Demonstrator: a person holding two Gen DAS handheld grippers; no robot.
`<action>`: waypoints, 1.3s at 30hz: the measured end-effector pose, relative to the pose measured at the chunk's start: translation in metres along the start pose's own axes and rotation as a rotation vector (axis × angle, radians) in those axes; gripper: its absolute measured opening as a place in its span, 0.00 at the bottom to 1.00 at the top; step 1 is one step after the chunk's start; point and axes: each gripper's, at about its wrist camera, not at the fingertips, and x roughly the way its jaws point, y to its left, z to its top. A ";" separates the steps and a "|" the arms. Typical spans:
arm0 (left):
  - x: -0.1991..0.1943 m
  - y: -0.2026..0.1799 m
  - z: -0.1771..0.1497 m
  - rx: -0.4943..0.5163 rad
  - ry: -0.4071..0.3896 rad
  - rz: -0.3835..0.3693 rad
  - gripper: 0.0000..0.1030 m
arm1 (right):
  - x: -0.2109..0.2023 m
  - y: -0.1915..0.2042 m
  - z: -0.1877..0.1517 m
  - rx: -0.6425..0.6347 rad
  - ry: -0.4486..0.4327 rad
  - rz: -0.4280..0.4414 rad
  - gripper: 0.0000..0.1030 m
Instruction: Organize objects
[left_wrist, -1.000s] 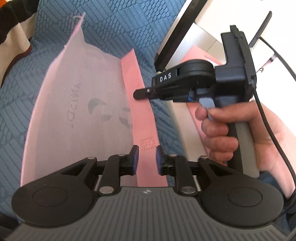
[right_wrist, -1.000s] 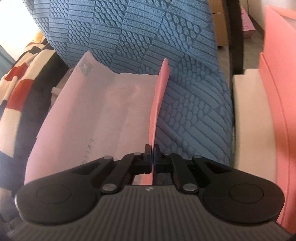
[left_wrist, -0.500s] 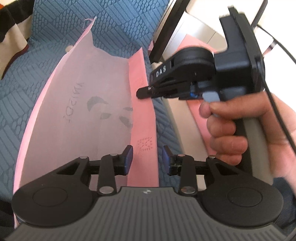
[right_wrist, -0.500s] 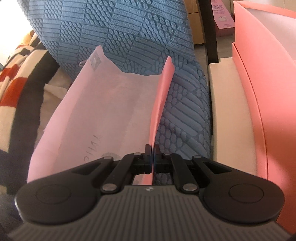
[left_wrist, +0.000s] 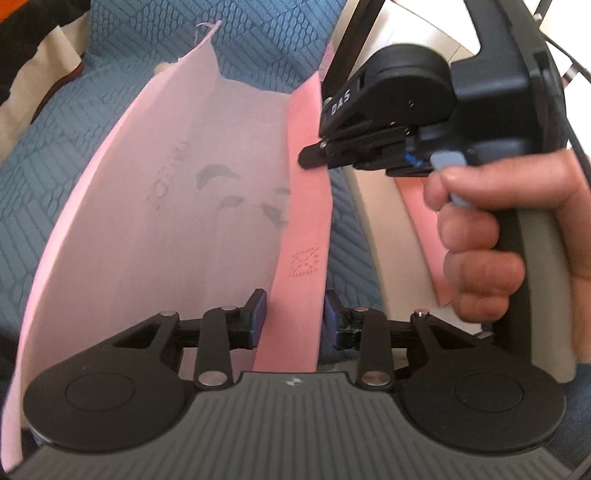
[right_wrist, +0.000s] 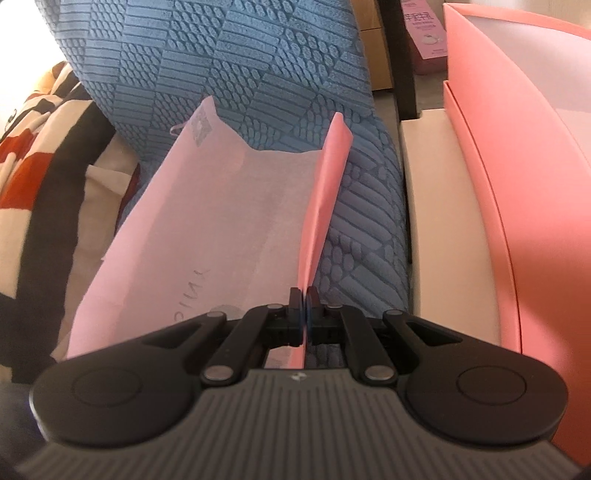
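The right claw is clamped on the pink bag edge at lower centre; the left claw is closing, its pads astride the bag's side fold without pressing.

There is one pink paper bag, open at its top, with two side folds visible on it. There are two grippers: the left gripper and the right gripper (each one has two fingers). One hand is visible, with four fingers counted on the handle. There is one blue textured cushion, one striped blanket and one big pink box. One small pink carton stands far behind.
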 end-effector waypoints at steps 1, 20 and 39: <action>0.000 0.000 -0.001 -0.004 0.001 -0.003 0.29 | -0.001 -0.001 -0.001 0.003 0.000 -0.005 0.05; -0.012 0.065 -0.002 -0.380 -0.022 -0.223 0.07 | -0.024 -0.001 -0.005 -0.065 -0.084 -0.083 0.12; 0.008 0.087 -0.005 -0.473 0.024 -0.237 0.05 | -0.007 0.016 -0.012 -0.036 -0.012 -0.008 0.13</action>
